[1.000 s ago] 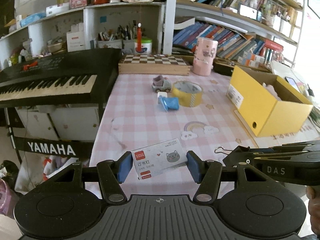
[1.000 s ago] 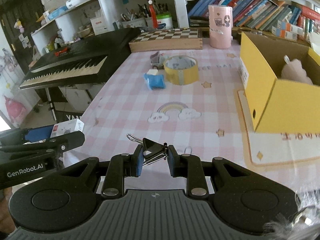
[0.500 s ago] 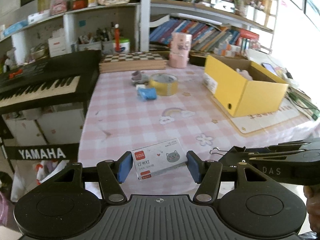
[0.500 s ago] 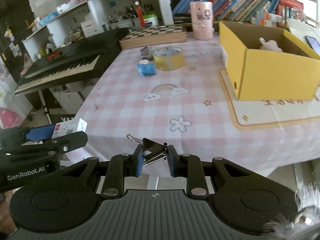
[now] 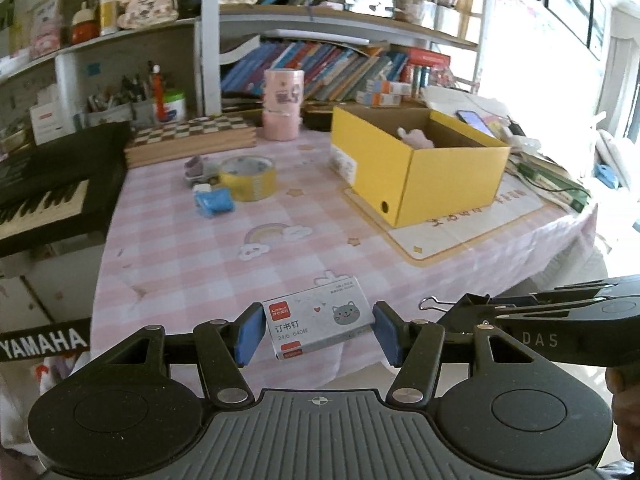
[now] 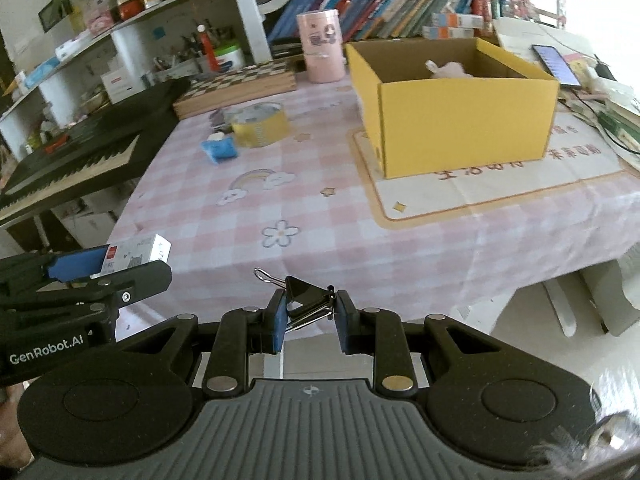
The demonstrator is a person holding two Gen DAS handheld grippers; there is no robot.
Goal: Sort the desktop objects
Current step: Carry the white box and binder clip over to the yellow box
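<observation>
while both tools hang over the near edge of the counter (image 6: 248,208), each one carries something. the left hand-held gripper (image 5: 318,330) has its blue pads pressed on the two short ends of a staple box (image 5: 318,322), a small white carton with a red tag and a grey cat face, held a little tilted above the pink checked cloth. the right hand-held gripper (image 6: 310,320) is pinching a black binder clip (image 6: 306,300), its jaws drawn close together on the clip's body, with one wire handle sticking out to the left. in the left wrist view that clip (image 5: 460,308) shows just beside the staple box, off to its right.

further out on the cloth lies a small blue packet (image 5: 214,202), and just behind it, close enough that they may be touching, a yellow tape roll (image 5: 248,178) sits flat. a little grey toy (image 5: 196,168) sits by the roll's left side; it is too small to tell more. to the right an open yellow box (image 6: 460,120) stands on a pale mat (image 6: 500,188), with something pale pink and soft (image 6: 450,70) inside near its back wall.

behind these, a chessboard case (image 5: 190,140) lies flat and a pink canister (image 5: 282,104) stands upright next to it. a black keyboard (image 5: 44,184) runs along the counter's left side. bookshelves (image 5: 340,68) fill the wall at the back.
</observation>
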